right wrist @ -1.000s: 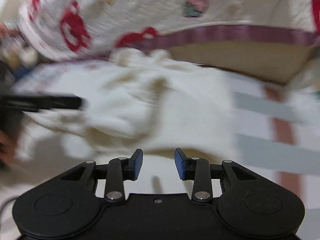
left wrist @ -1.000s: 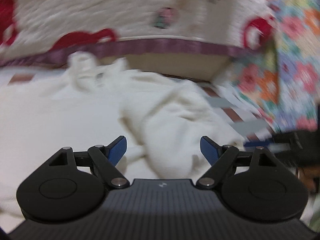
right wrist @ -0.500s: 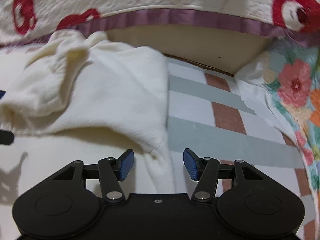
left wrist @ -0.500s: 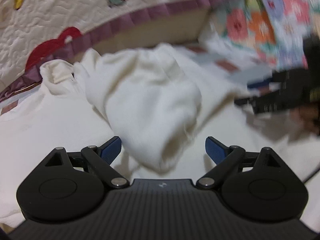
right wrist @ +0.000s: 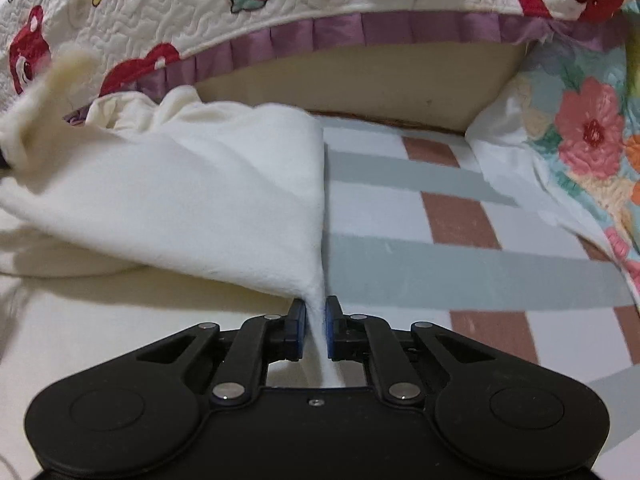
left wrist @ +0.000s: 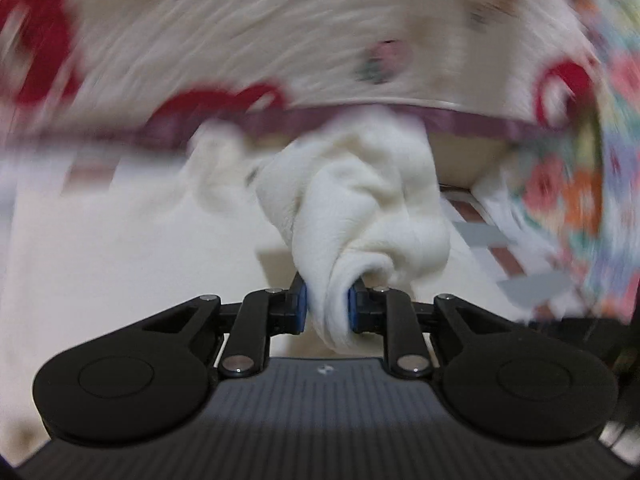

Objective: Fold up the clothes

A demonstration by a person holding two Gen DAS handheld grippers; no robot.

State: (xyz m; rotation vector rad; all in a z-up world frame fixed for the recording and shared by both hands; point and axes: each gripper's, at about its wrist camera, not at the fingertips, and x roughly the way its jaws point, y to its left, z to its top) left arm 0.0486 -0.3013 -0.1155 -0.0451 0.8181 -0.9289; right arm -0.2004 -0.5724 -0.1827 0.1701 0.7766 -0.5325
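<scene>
- Half a second ago both sets of tongs stood spread with cloth lying loose between their blue pads; now both are pressed onto the soft cream-white fleece garment [right wrist: 208,200].
- The left gripper [left wrist: 327,309] pinches a thick, twisted bunch of that garment, which rises as a rumpled knot straight ahead of its tips. The left view is smeared with motion, so the tongs seem to be swinging as they hold.
- The right gripper [right wrist: 316,328] pinches a thin edge of the garment at a corner. From its tips the cloth fans out ahead and to the left in one smooth, taut sheet, lifted enough to throw a shadow on the bedding below.
- The rest of the garment lies bunched at the far left of the right tongs, against the quilted cream bed cover with red bear figures and a purple frill [right wrist: 360,28].
- To the right of the right tongs the striped sheet of white, grey and brick-brown bands [right wrist: 460,272] shows bare, with a floral quilt [right wrist: 588,132] beyond it.
- My judgement: with two holds taken, the cloth can now be carried over or spread. Whether this opens the garment flat or lays a fold, the pictures do not settle.
- The bulky left hold may slip or drag extra layers along.
</scene>
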